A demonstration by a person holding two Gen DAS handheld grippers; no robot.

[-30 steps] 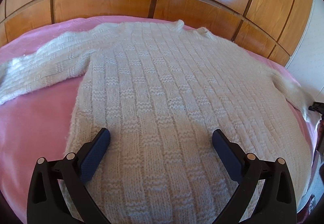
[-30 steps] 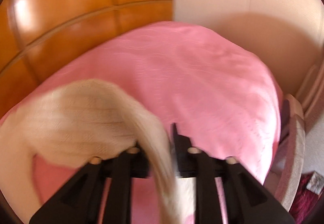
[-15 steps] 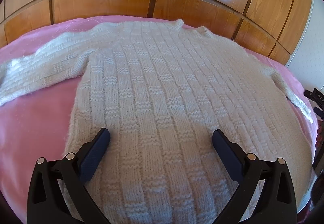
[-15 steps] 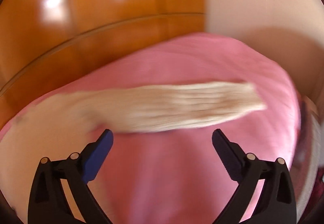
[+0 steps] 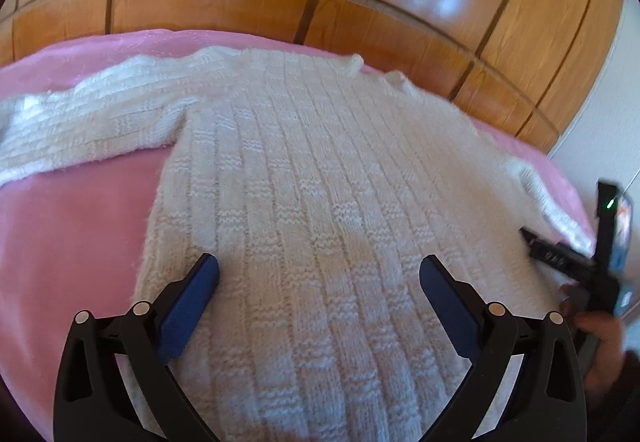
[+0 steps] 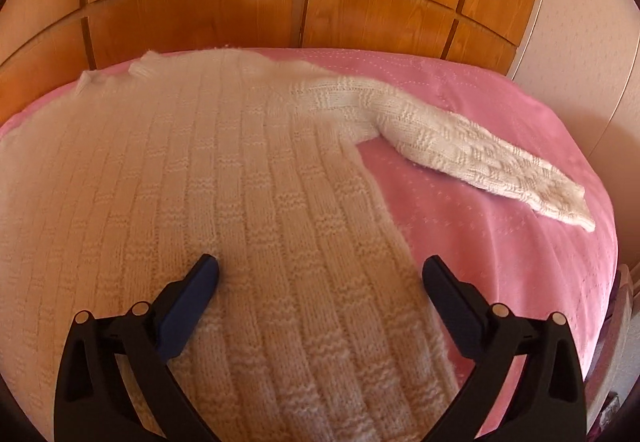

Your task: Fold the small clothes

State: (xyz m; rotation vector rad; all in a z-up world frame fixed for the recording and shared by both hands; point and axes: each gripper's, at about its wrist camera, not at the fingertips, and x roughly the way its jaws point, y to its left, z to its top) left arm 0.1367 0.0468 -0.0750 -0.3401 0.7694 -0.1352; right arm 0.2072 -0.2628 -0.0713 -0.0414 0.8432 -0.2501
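A white knitted sweater lies flat on the pink bed cover, neck toward the wooden headboard. Its left sleeve stretches out to the left. In the right wrist view the sweater body fills the left and its right sleeve lies spread out to the right. My left gripper is open and empty over the lower left part of the body. My right gripper is open and empty over the body's lower right edge. The right gripper also shows at the right edge of the left wrist view.
A glossy wooden panelled headboard runs behind the bed. A pale wall stands to the right. Pink cover lies bare to the right of the sweater, up to the bed's right edge.
My right gripper has let go of the right sleeve, opened, and swung left over the sweater body. The sleeve now lies spread on the cover. My left gripper has shifted slightly left.
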